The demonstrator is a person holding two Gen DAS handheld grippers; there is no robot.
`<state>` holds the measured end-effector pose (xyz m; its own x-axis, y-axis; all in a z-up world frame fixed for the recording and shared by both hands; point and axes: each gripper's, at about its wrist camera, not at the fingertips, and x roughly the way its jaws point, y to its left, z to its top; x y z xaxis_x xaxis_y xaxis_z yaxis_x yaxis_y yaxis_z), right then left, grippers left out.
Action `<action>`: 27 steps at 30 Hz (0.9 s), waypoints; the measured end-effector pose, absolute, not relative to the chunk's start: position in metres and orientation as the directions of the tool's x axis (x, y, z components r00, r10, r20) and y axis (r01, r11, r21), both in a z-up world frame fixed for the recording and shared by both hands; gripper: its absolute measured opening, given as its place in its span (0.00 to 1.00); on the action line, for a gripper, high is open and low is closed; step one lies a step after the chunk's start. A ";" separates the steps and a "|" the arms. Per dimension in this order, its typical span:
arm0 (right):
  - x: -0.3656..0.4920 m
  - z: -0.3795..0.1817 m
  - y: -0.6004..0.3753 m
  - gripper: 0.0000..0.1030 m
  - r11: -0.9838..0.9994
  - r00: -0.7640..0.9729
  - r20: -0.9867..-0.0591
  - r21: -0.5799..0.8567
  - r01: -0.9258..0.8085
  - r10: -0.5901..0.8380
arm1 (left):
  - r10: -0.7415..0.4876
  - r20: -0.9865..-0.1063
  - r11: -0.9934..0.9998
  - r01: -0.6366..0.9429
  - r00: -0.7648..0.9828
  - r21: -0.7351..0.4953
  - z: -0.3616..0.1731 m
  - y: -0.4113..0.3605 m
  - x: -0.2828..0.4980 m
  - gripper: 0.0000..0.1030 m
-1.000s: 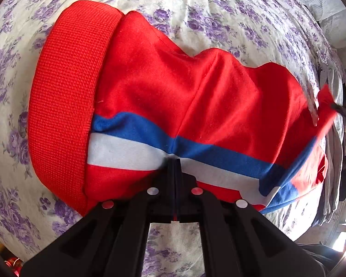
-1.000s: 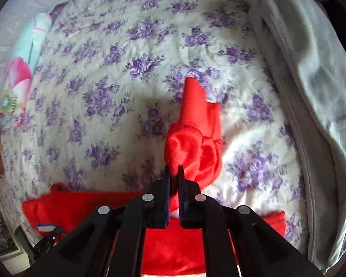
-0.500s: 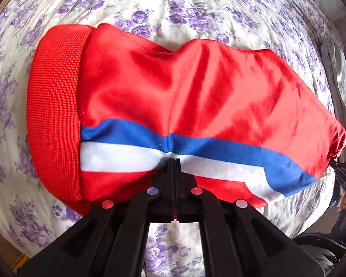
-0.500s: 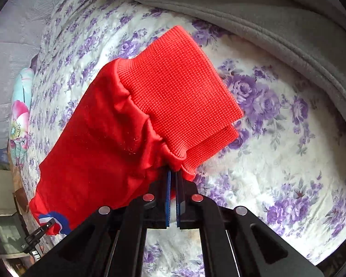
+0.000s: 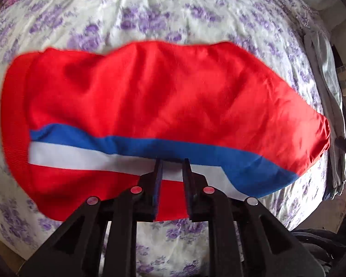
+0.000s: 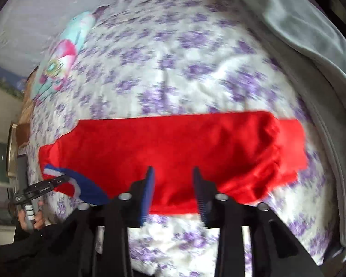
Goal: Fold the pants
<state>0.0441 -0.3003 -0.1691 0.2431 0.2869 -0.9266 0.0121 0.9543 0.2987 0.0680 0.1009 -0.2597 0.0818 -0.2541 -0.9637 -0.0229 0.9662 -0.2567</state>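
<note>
The red pants (image 5: 161,92) with a blue and white side stripe lie folded across the floral bedsheet (image 5: 173,11). Their ribbed band (image 5: 13,115) is at the left end. My left gripper (image 5: 172,164) hovers over the pants' near edge; its jaws are opening, with the cloth loose between them and nothing pinched. In the right wrist view the pants (image 6: 173,143) stretch from left to right. My right gripper (image 6: 173,170) stands above their near edge with jaws opening and not pressing on the fabric. A hand holds the left gripper (image 6: 55,181) at the striped end.
A grey blanket (image 6: 311,34) runs along the right side of the bed, also seen as grey blanket (image 5: 323,69). A colourful pillow (image 6: 64,53) lies at the far left. Floral sheet (image 6: 173,57) stretches beyond the pants.
The right gripper carried the ribbed cuff end across, laid it down and let go. The left gripper also released the striped edge. Both drew back a little; the pants now lie flat.
</note>
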 end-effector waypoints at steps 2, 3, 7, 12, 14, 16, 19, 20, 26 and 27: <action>0.069 -0.168 -0.252 0.45 0.943 0.202 -0.923 0.305 -0.136 0.328 | -0.249 -0.962 0.967 -0.022 0.113 -0.253 -0.260 0.103 0.060 0.16; 0.083 -0.169 -0.225 0.45 0.920 0.176 -0.916 0.320 -0.224 0.362 | -0.244 -0.963 0.969 -0.013 0.115 -0.247 -0.259 0.103 0.057 0.16; 0.135 -0.179 -0.130 0.45 0.778 0.058 -0.885 0.373 -0.505 0.462 | -0.259 -0.958 0.964 -0.028 0.124 -0.264 -0.258 0.108 0.050 0.16; 0.188 -0.216 -0.059 0.45 0.652 -0.107 -0.906 0.373 -0.660 0.410 | -0.264 -0.956 0.961 -0.044 0.130 -0.272 -0.257 0.114 0.045 0.16; 0.203 -0.234 -0.045 0.45 0.621 -0.172 -0.914 0.380 -0.685 0.368 | -0.269 -0.954 0.959 -0.052 0.133 -0.278 -0.257 0.117 0.044 0.16; 0.211 -0.247 -0.040 0.45 0.603 -0.227 -0.911 0.400 -0.691 0.344 | -0.285 -0.949 0.952 -0.073 0.135 -0.297 -0.258 0.122 0.041 0.16; 0.212 -0.260 -0.040 0.45 0.564 -0.330 -0.879 0.475 -0.676 0.345 | -0.321 -0.937 0.935 -0.111 0.137 -0.337 -0.260 0.131 0.039 0.16; 0.209 -0.261 -0.041 0.46 0.547 -0.361 -0.867 0.498 -0.673 0.344 | -0.330 -0.934 0.930 -0.121 0.137 -0.346 -0.261 0.132 0.039 0.16; 0.198 -0.259 -0.038 0.48 0.448 -0.443 -0.816 0.575 -0.684 0.370 | -0.327 -0.936 0.932 -0.120 0.129 -0.342 -0.262 0.133 0.040 0.16; 0.200 -0.264 -0.036 0.48 0.454 -0.442 -0.814 0.579 -0.677 0.377 | -0.321 -0.939 0.935 -0.115 0.128 -0.335 -0.261 0.133 0.041 0.16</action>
